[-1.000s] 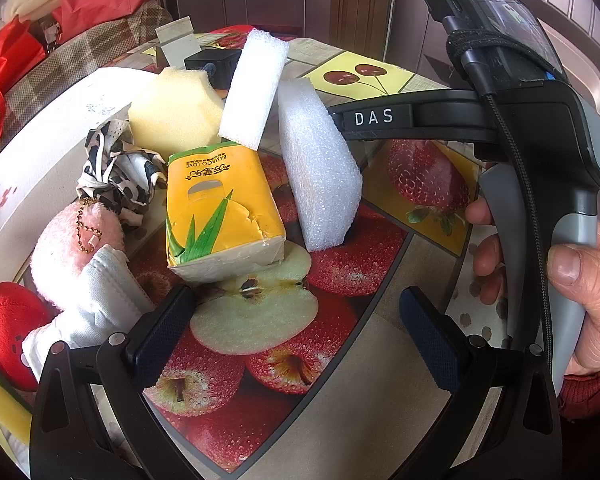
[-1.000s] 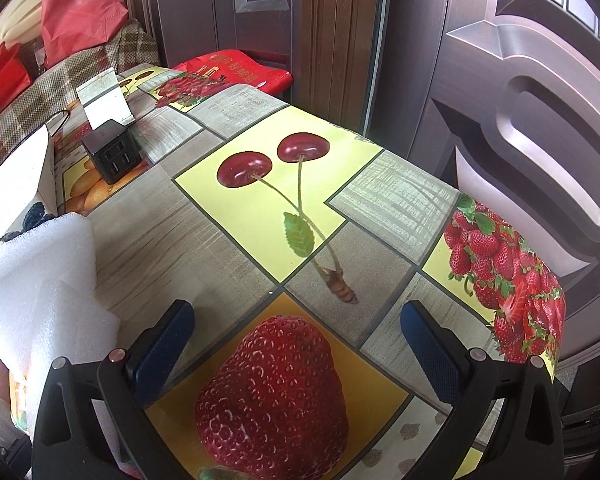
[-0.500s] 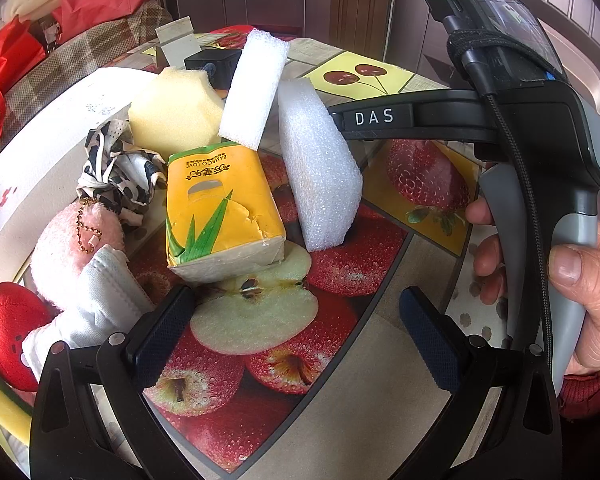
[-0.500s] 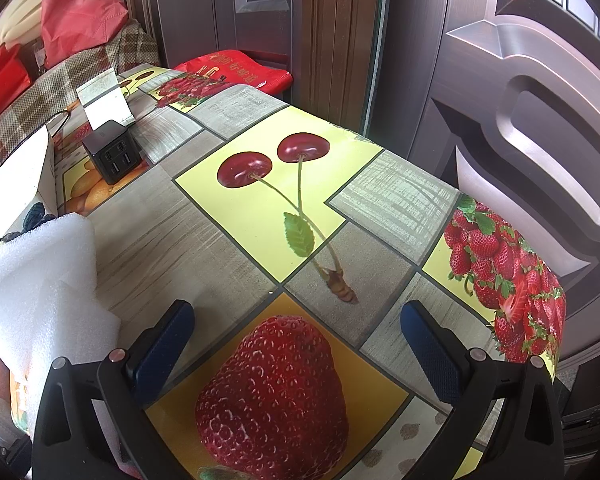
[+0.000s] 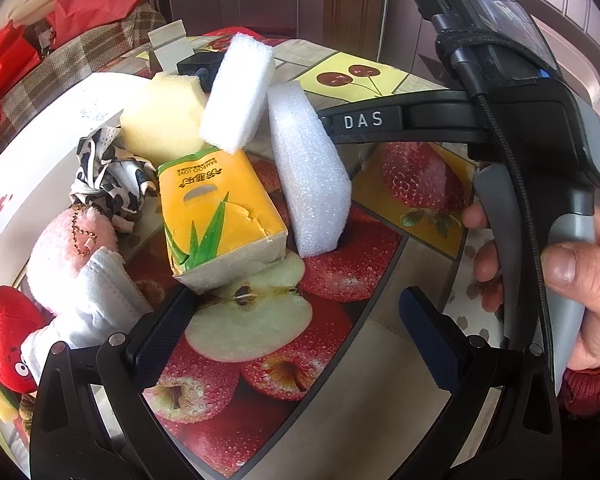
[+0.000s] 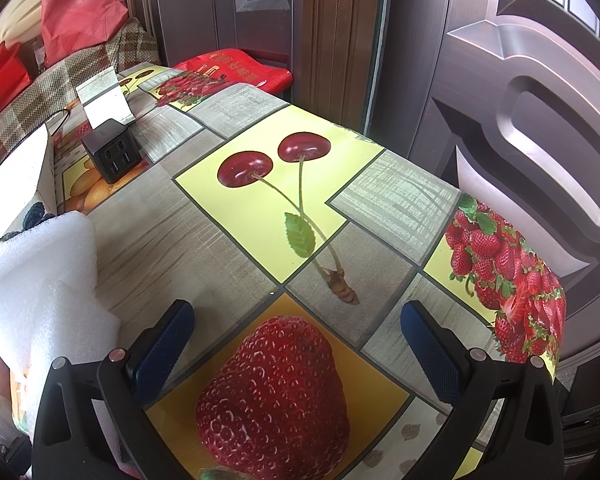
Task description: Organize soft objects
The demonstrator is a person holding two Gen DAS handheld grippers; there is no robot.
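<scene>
The left tool hangs released over the surface, its 2 fingers spread wide with nothing between them — only the printed apple halves below. The yellow tissue pack lies just beyond the left finger, and everything else clusters around it: 1 white foam block stands against its right side, a second foam block leans tilted over its far end, and a pale yellow sponge sits behind it. To the pack's left lie a black-and-white cloth, a pink plush ball, a folded white mask and a red strawberry toy.

The right tool is also released, fingers wide apart and holding nothing — it sits over a printed strawberry, with white foam well to its left. A black charger cube stands farther back.
</scene>
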